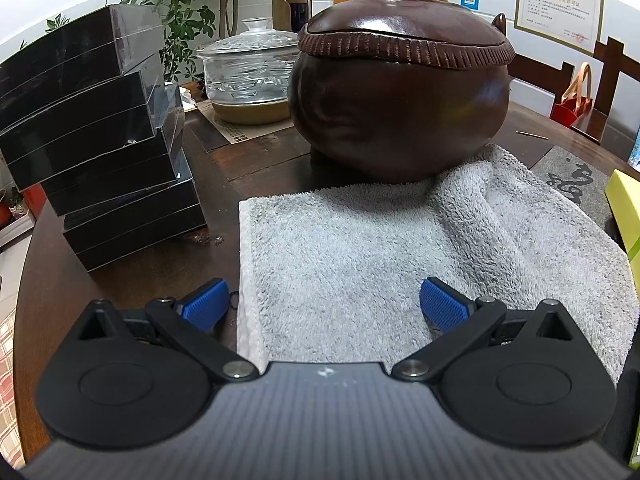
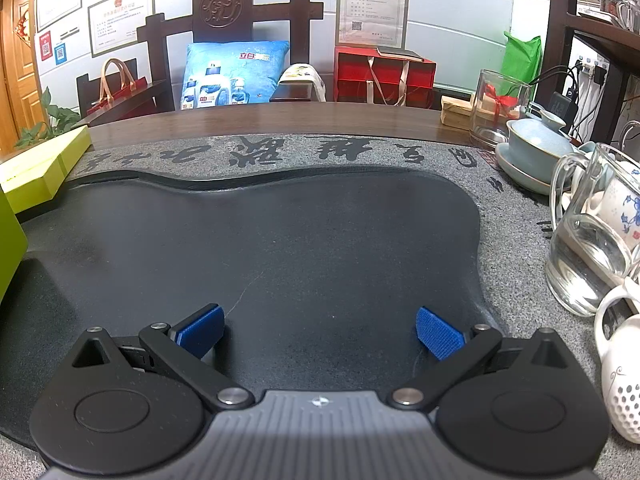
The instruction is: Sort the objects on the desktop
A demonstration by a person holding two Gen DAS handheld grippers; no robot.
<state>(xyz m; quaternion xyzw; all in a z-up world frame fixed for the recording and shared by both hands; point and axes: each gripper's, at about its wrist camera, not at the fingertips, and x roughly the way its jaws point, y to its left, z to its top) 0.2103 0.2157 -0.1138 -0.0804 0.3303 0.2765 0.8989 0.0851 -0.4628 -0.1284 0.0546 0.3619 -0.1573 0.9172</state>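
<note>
1 towel (image 1: pixel 360 264), perhaps 4 boxes (image 1: pixel 100 140)

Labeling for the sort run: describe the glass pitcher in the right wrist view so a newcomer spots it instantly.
Start at the grey stone tea tray with carved characters and go to its right edge. The glass pitcher stands there, clear, with a loop handle and some water in it. Unlike the pale blue lidded cup behind it and the white teapot in front, it is see-through.

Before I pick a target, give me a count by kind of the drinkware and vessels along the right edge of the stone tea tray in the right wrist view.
Tall clear glass tumbler: 1
Pale blue lidded ceramic cup on saucer: 1
Clear glass pitcher holding water: 1
White perforated ceramic teapot: 1
Total: 4
</note>
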